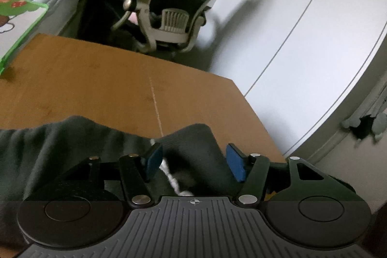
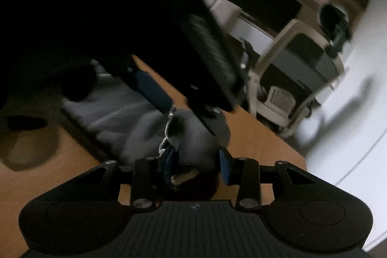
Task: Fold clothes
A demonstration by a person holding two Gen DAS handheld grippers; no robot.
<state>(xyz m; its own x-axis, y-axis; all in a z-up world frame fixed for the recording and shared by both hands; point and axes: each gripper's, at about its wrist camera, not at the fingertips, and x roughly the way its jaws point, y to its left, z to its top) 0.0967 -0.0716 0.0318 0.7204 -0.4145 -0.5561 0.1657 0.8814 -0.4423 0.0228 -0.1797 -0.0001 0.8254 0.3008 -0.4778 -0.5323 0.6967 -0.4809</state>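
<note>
No words, brand names, numbers or signs could be read in either wrist view. At about ten o'clock in the left wrist view, a green-edged picture board (image 1: 17, 23) carried only a cartoon drawing, and no lettering on it was legible.

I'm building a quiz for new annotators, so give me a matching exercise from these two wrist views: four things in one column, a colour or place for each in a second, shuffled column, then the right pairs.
Things:
1. garment
2. table
3. office chair
4. pads of the left tongs

Colour or place:
A. blue
B. orange-brown wood
C. dark grey-green, lying on the table's near side
D. beyond the table's far edge, pale frame

Pairs: 1-C, 2-B, 3-D, 4-A
</note>
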